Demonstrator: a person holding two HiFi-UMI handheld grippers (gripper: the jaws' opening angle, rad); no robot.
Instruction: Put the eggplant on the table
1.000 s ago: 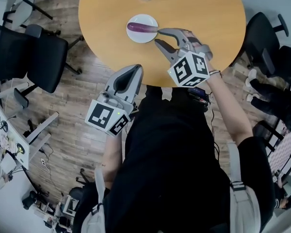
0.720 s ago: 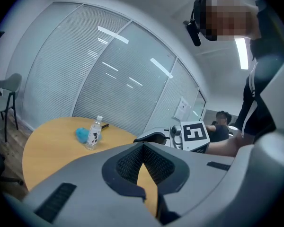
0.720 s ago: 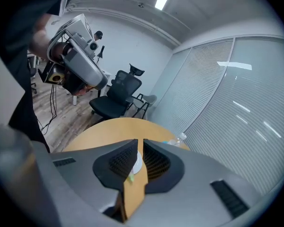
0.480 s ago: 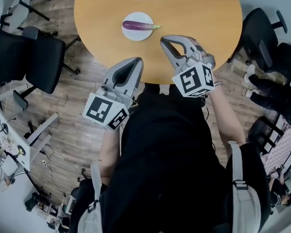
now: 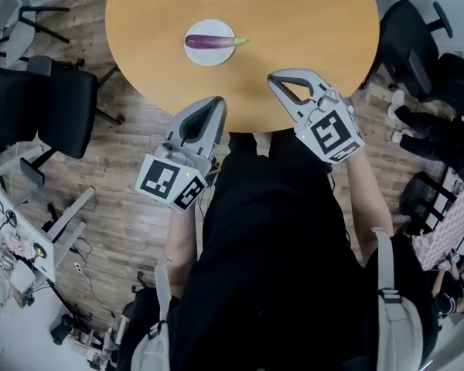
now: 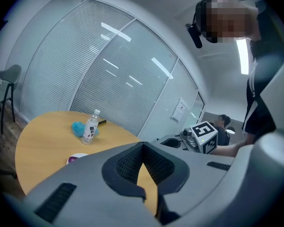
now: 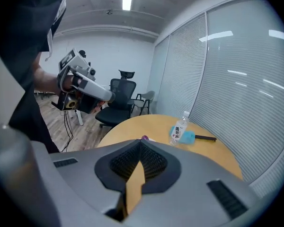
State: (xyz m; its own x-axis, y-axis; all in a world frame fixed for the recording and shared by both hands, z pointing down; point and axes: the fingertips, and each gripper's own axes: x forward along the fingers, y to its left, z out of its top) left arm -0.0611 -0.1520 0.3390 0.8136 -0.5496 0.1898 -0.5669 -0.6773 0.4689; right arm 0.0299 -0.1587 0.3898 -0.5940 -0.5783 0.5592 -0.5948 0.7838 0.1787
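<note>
Jaws, right gripper (image 5: 274, 79): have just been closing and now meet tip to tip, nothing between them; only a sliver of the surface shows through the gap behind the pads.
Jaws, left gripper (image 5: 215, 102): closed, empty.

Position of jaws: right pair over the near rim of the round wooden surface (image 5: 309, 22); left pair just off that rim, above the floor.

Eggplant (image 5: 209, 42): purple, lying lengthwise on a white plate (image 5: 209, 55). It sits ahead of both jaws and well apart from them, to the left of the right pair and nearly straight ahead of the left pair. In the right gripper view only its end peeps over the closed tips.

Further out: water bottle (image 7: 181, 126), upright, beyond the plate; beside it a blue brush-like item (image 7: 190, 136) with a dark handle.

Task status, as judged: not yet done. The eggplant rests on the plate, not on the bare surface, and neither gripper holds it. Remaining: reach, grip, lift off the plate, set down.
</note>
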